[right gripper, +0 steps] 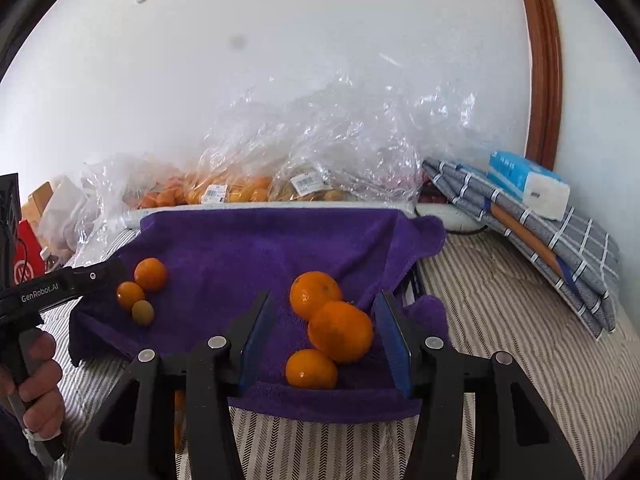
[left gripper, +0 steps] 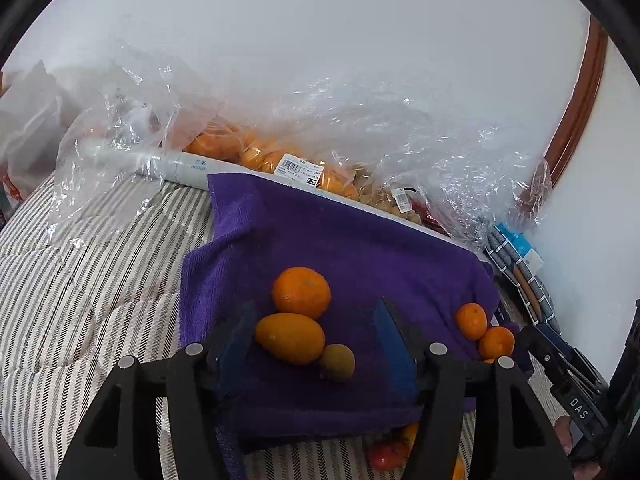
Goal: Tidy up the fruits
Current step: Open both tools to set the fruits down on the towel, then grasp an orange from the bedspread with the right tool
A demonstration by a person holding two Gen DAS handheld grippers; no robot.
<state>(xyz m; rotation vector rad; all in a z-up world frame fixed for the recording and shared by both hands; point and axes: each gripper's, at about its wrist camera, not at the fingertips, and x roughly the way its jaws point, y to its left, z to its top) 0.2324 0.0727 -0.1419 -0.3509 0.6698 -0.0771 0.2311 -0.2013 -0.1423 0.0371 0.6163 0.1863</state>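
Note:
A purple towel (left gripper: 340,240) (right gripper: 260,240) lies spread over a crate on the striped bed. On its left part sit a round orange (left gripper: 301,292) (right gripper: 150,274), an oval orange fruit (left gripper: 290,338) (right gripper: 130,295) and a small greenish fruit (left gripper: 337,361) (right gripper: 143,312). On its right part sit three oranges (right gripper: 340,331) (right gripper: 315,294) (right gripper: 311,369), two of them seen in the left wrist view (left gripper: 472,321) (left gripper: 496,342). My left gripper (left gripper: 316,320) is open and empty over the left group. My right gripper (right gripper: 324,312) is open and empty around the right group.
Clear plastic bags of oranges (left gripper: 240,148) (right gripper: 224,190) and other produce lie along the wall behind the towel. Folded checked cloths (right gripper: 540,232) and a tissue pack (right gripper: 528,184) sit at the right. More fruit (left gripper: 388,454) shows under the towel's front edge.

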